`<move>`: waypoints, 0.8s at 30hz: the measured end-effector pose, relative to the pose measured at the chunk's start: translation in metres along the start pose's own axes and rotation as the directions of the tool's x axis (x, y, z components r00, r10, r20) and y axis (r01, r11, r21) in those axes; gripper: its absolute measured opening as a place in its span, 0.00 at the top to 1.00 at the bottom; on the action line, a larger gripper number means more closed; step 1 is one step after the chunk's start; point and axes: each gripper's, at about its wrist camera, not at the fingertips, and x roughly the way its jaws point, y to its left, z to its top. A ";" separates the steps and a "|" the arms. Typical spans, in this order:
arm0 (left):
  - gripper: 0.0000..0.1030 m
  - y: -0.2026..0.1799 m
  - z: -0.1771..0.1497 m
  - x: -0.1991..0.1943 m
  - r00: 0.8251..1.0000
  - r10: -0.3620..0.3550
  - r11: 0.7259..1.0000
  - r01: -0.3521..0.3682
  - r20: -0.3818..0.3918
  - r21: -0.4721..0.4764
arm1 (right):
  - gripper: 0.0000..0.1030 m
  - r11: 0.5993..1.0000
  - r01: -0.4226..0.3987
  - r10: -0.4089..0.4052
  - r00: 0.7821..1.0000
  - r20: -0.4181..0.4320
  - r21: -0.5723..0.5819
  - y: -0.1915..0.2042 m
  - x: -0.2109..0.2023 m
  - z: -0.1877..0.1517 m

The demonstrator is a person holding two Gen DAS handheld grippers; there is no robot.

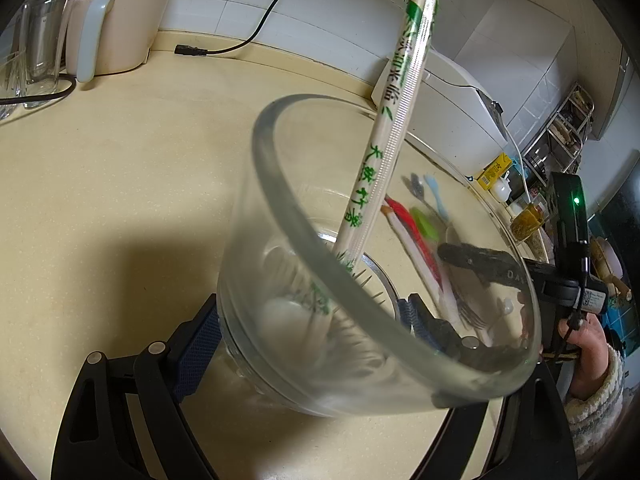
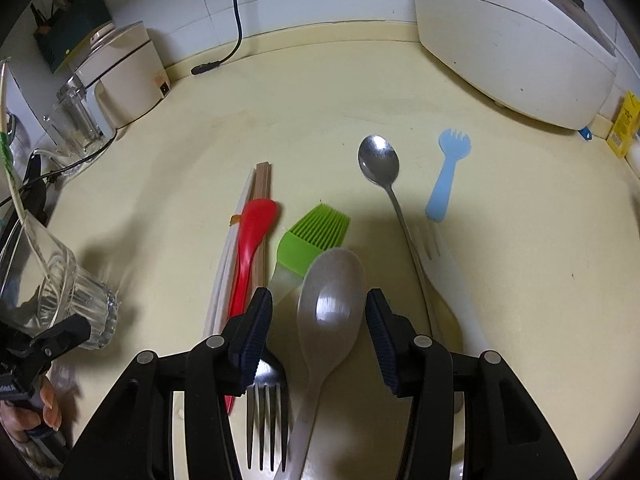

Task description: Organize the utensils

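Observation:
My left gripper (image 1: 312, 316) is shut on a clear glass cup (image 1: 280, 208), its blue pads pressing both sides of the base. A pair of chopsticks in a green-printed paper sleeve (image 1: 384, 148) leans inside the cup. In the right wrist view my right gripper (image 2: 319, 296) hangs open over a pale grey spoon (image 2: 332, 304) that lies on the counter between the pads. Around it lie a metal fork (image 2: 266, 412), a red spoon (image 2: 252, 248), white chopsticks (image 2: 228, 264), a green silicone brush (image 2: 316, 232), a metal spoon (image 2: 378, 160), a blue spork (image 2: 444, 172) and a clear fork (image 2: 440, 264).
A white rice cooker (image 2: 516, 40) stands at the back right with a yellow box (image 2: 626, 124) beside it. A white appliance (image 2: 124, 76) and a glass jar (image 2: 76, 116) stand at the back left. A loose power plug (image 2: 206, 67) lies by the wall.

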 end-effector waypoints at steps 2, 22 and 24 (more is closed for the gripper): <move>0.13 0.000 0.000 0.000 1.000 0.000 1.000 0.000 0.000 0.000 | 0.52 1.000 -0.017 0.017 1.000 -0.006 0.010 -0.002 0.001 0.002; 0.13 0.000 0.000 0.000 1.000 0.000 1.000 0.000 0.000 0.000 | 0.69 0.990 -0.125 0.115 0.982 0.148 0.064 -0.031 -0.035 -0.004; 0.13 0.000 0.000 0.000 1.000 0.000 1.000 0.000 0.000 0.000 | 0.69 0.991 -0.127 0.115 0.972 0.206 0.047 -0.031 -0.049 -0.001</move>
